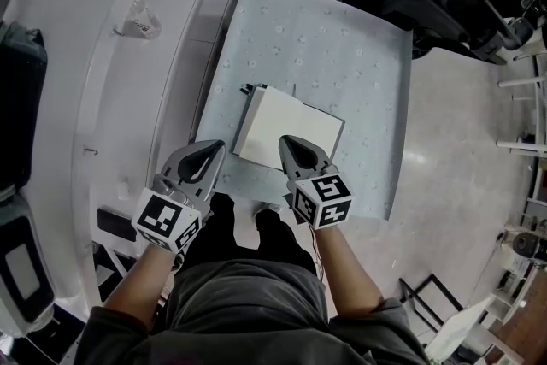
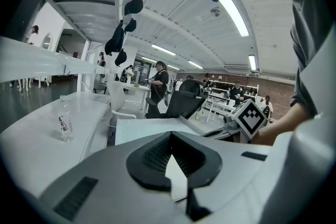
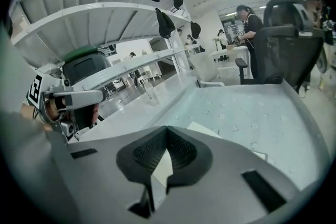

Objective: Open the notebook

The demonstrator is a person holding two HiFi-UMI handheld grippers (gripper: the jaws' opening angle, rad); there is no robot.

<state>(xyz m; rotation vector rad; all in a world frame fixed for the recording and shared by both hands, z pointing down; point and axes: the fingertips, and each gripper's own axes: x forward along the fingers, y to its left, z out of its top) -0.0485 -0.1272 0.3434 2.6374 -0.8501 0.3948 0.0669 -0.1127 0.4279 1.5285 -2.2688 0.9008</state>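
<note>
The notebook [image 1: 286, 131] lies closed on the desk [image 1: 367, 55]. The left tongs [image 1: 212, 150] and right tongs [image 1: 291, 143], both shut and empty, hover by its near edge. Next, the cover's edge probably needs catching.

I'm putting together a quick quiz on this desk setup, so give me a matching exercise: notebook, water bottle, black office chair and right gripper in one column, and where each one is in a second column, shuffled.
Things:
1. notebook
2. water bottle
3. black office chair
4. right gripper

Places:
A. beyond the far end of the mat
B. above the notebook's near edge, jaws together
C. flat on the pale dotted mat
D. upright on the white counter beside the mat

Pairs: 1-C, 2-D, 3-A, 4-B
</note>
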